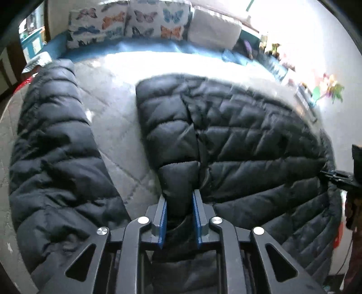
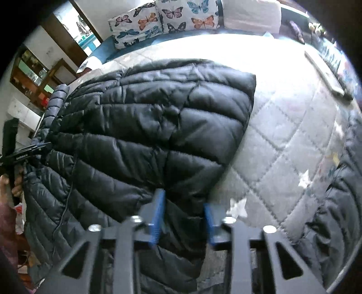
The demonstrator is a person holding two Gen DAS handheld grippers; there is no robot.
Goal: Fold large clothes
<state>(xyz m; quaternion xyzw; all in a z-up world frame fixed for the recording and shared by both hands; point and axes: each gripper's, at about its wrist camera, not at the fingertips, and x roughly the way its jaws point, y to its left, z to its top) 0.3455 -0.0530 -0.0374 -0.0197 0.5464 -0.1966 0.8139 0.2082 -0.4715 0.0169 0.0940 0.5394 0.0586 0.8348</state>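
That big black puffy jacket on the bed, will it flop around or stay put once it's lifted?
The black puffy jacket probably flops: it already bends where the left gripper and right gripper pinch it. Likely light for its bulk, being quilted padding. Its shiny shell may slip.

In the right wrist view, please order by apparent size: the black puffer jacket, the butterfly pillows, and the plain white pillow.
1. black puffer jacket: by far the largest, though it lies nearest the camera.
2. butterfly pillows: taken together.
3. plain white pillow: smallest, partly cut off by the picture's edge, so its full size is unsure.
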